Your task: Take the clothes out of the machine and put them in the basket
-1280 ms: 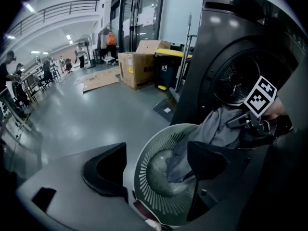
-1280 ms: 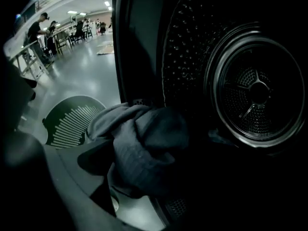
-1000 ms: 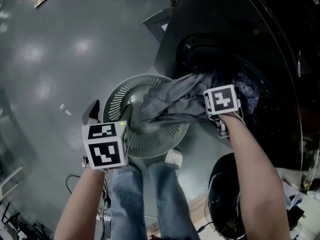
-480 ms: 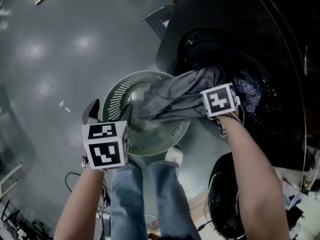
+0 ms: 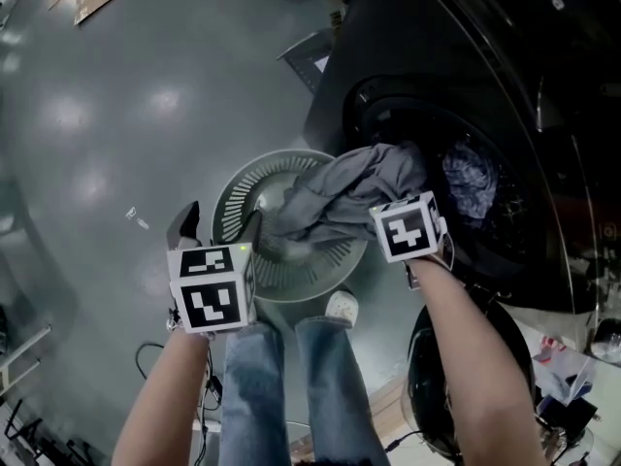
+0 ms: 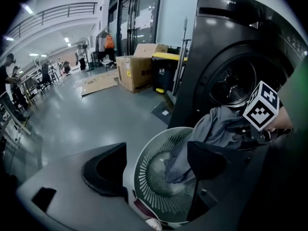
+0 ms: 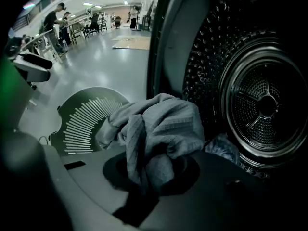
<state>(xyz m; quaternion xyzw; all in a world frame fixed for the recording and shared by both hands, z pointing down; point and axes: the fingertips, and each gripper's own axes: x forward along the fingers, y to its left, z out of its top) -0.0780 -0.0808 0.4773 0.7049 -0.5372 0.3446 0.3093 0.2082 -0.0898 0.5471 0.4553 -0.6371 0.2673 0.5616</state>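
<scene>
Between machine [image 5: 408,47] and basket [image 5: 233,197], a grey garment [image 5: 340,187] is draping, seemingly light and limp; the right gripper [image 7: 144,177], jaws having just been closing, is pinching its bunched fold, a sound hold; the left gripper [image 6: 159,170] is hovering spread, empty.

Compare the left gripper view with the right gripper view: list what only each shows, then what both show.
Left gripper view only: the left gripper with jaws apart and empty, upright cardboard boxes, a yellow-lidded bin. Right gripper view only: a blue garment in the drum, and the right gripper, whose jaws have just been closing, pinching the grey garment. Both: the drum, the basket and the grey garment trailing into it.
</scene>
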